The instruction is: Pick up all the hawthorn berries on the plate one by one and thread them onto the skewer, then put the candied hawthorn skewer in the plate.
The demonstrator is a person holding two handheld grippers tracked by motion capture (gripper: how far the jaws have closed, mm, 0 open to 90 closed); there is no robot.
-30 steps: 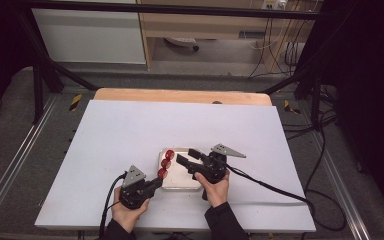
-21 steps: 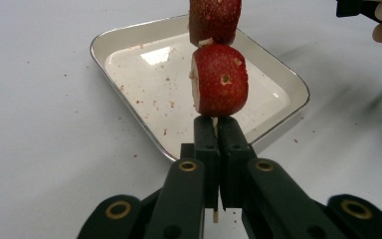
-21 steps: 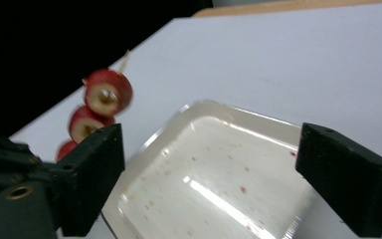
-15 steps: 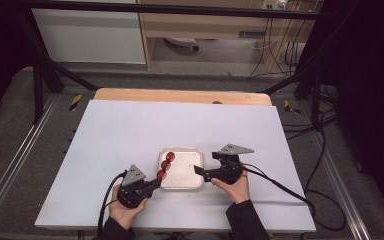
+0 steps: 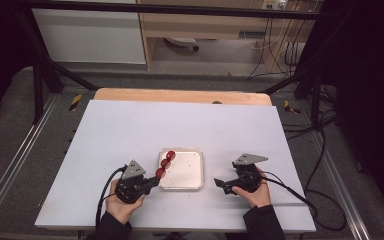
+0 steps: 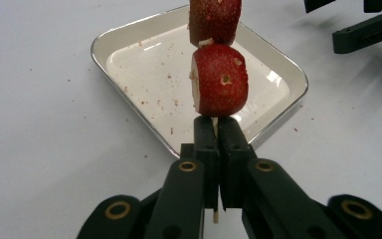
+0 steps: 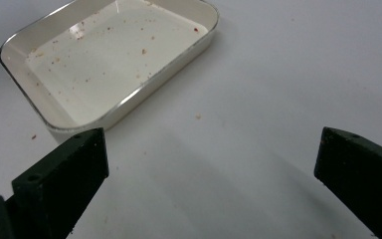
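Your left gripper point(image 5: 150, 184) has its jaws pressed together on the thin wooden stick of a skewer of red fruit pieces point(image 5: 165, 163), pinching it just below the lowest piece. In the left gripper view the skewer point(image 6: 220, 82) runs straight up from the jaws, and the fruit (speckled, flat-cut on one side) hangs over the near corner of the white tray point(image 6: 129, 37). From above, three pieces line up along the tray's point(image 5: 187, 186) left edge. Your right gripper point(image 5: 220, 184) sits to the right of the tray, clear of it; its jaws have just been opening and now stand wide apart with nothing but bare table point(image 7: 278, 74) between them. Crumbs dot the tray point(image 7: 206, 37).
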